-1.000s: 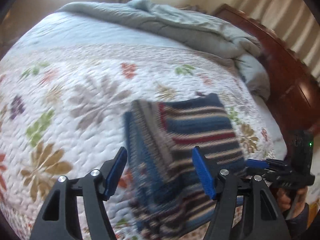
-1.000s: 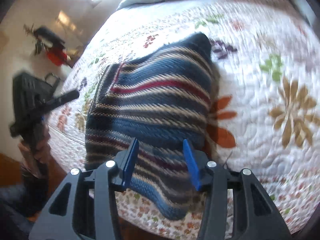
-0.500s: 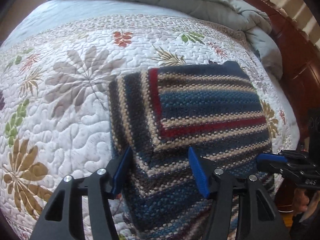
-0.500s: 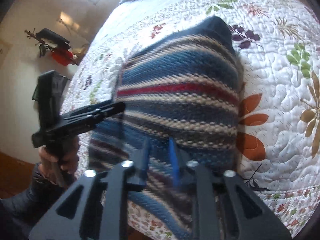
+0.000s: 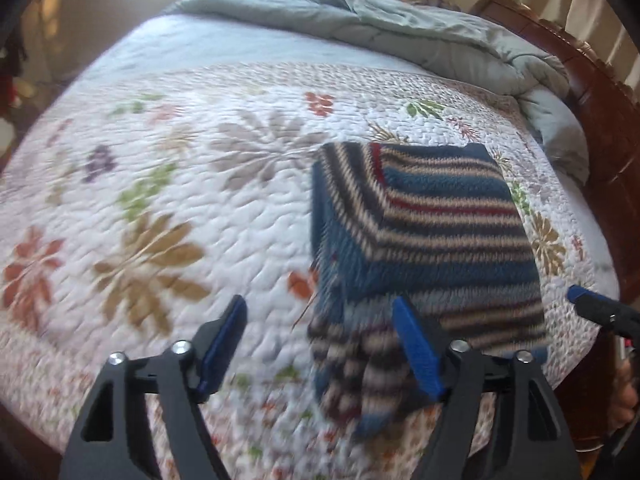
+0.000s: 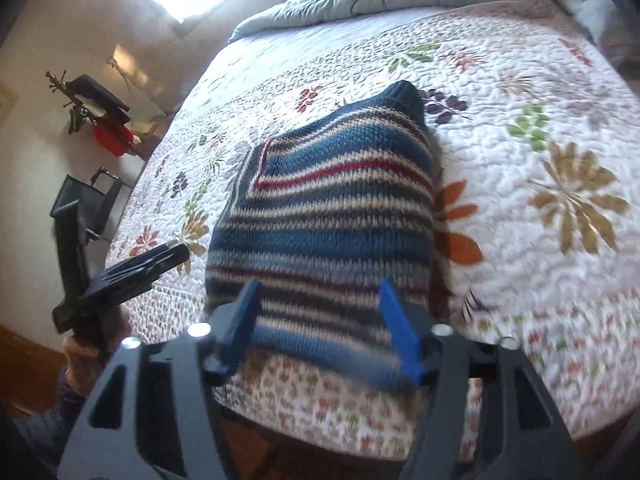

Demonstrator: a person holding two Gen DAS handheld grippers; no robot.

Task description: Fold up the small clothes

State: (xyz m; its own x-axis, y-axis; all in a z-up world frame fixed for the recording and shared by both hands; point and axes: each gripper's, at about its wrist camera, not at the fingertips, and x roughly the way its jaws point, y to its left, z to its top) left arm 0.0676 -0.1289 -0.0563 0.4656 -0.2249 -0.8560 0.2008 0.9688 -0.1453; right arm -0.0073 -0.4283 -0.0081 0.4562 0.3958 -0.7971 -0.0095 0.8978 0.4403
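Observation:
A striped knit sweater (image 5: pixel 432 232) in blue, cream and red lies folded into a rough rectangle on the flowered quilt (image 5: pixel 160 208), near the bed's front edge. My left gripper (image 5: pixel 320 344) hovers at its near left corner with jaws opening; mostly quilt shows between them, and the right finger overlaps the knit. In the right wrist view the sweater (image 6: pixel 332 220) fills the middle. My right gripper (image 6: pixel 320 330) is over its near edge with jaws opening; the knit edge lies between the blue pads (image 6: pixel 400 332), which do not press it. A hand holds the left gripper (image 6: pixel 132 272) at the left.
A grey-blue duvet (image 5: pixel 400 28) is bunched along the far end of the bed. A dark wooden bed frame (image 5: pixel 592 92) runs along the right. Beside the bed stand a black chair (image 6: pixel 88 196) and a red object (image 6: pixel 112 136) by the wall.
The right gripper, nearly shut over the sweater's near edge half a second ago, now stands wide. The left gripper has widened and shifted left, so the sweater sits further right in its view.

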